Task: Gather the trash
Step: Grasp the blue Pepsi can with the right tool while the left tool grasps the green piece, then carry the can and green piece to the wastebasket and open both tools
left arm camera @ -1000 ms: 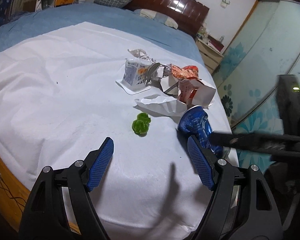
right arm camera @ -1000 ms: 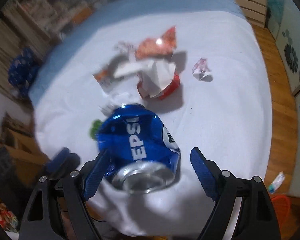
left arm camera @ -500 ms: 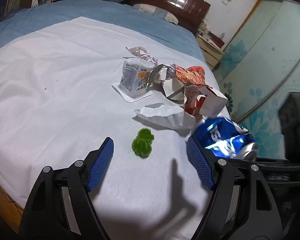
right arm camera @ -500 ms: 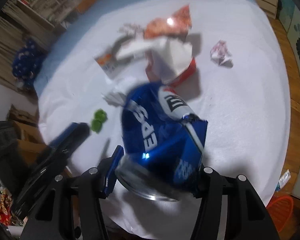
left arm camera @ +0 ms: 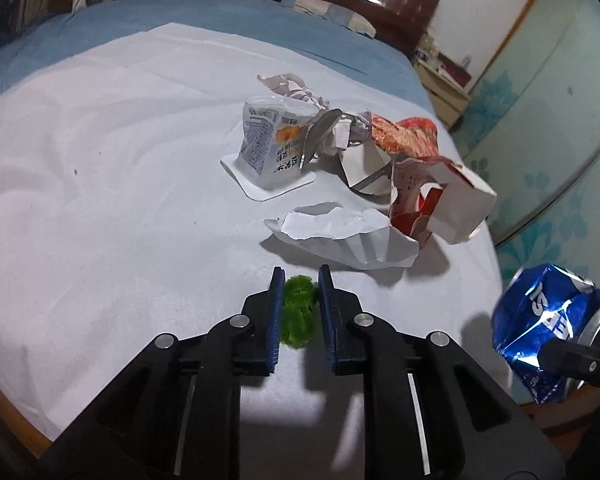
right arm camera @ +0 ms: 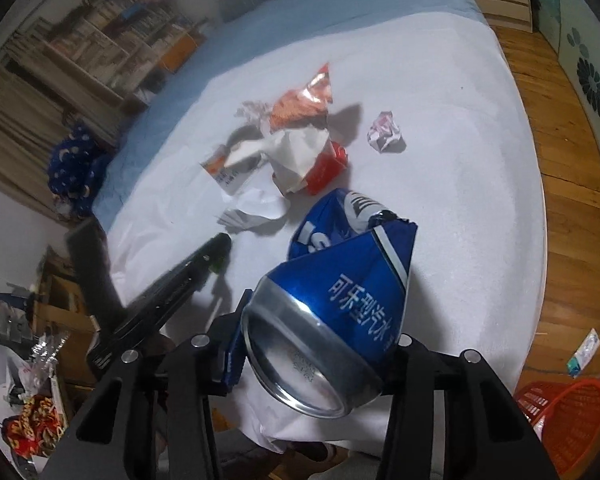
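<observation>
Blue crushed can with white lettering; fuzzy green ball; white sheet over blue bedspread; red-and-white carton; orange basket.

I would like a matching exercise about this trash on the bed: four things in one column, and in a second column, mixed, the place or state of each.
Things:
1. crushed blue can
2. green fuzzy ball
3. small crumpled paper ball
4. orange basket

Places or states:
A. on the wooden floor beside the bed
B. between the closing jaws of the left gripper
C. lying alone on the white sheet, apart from the pile
D. clamped in the right gripper, lifted off the sheet

Pairs: 1-D, 2-B, 3-C, 4-A
</observation>
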`<control>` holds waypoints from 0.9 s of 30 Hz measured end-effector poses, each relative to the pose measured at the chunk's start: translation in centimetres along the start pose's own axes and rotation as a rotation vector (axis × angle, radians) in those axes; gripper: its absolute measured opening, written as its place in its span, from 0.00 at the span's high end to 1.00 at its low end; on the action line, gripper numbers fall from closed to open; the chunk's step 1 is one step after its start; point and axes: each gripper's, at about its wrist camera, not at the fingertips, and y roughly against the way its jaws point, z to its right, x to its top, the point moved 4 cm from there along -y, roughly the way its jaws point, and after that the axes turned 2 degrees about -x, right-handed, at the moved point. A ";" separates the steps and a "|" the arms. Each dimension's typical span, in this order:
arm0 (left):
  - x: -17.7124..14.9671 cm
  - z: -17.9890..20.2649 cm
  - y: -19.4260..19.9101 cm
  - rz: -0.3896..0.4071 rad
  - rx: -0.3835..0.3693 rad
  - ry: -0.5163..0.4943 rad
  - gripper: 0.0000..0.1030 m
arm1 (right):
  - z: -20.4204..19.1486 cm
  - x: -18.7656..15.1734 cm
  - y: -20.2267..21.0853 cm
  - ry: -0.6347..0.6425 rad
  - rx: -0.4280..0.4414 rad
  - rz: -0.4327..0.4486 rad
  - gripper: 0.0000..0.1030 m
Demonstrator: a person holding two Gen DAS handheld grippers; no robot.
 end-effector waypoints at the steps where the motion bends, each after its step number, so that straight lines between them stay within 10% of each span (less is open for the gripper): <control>1: -0.1 0.1 0.3 0.008 -0.001 -0.002 0.86 | 0.1 -0.1 0.1 -0.004 0.006 0.003 0.61; 16: -2.1 4.5 9.6 0.171 -0.082 -0.048 0.87 | 2.9 -1.3 3.6 -0.078 0.105 0.044 0.62; 27: -2.2 21.3 16.6 0.234 -0.287 -0.249 0.87 | 9.8 -3.2 22.7 -0.045 0.127 0.298 0.62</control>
